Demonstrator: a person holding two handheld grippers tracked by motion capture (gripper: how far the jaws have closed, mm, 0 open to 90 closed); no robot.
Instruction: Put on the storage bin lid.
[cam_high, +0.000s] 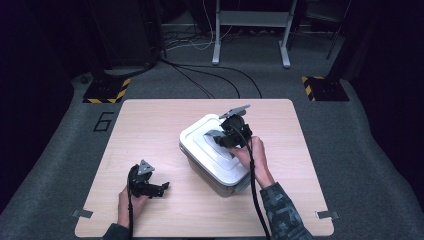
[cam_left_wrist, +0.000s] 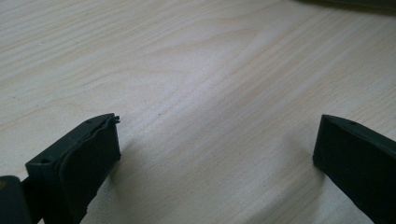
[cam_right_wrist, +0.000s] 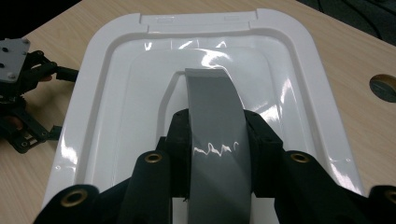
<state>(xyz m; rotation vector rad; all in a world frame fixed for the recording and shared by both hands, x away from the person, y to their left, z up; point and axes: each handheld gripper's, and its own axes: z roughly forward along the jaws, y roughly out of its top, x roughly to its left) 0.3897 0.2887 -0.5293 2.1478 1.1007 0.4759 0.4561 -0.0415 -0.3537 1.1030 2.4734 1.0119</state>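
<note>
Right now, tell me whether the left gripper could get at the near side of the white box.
Probably yes. The left gripper rests open on the bare table, apart from the white box, with nothing lying between them. The right gripper grips the grey handle on top, not the near side.

The left gripper (cam_high: 159, 189) sits at the lower left of the high view, its left hand (cam_high: 131, 202) behind it, jaws spread wide with nothing between them. The right gripper (cam_high: 223, 139) is at the frame's centre, right hand (cam_high: 252, 155) gripping it, jaws clamped on a grey handle (cam_right_wrist: 214, 126).
</note>
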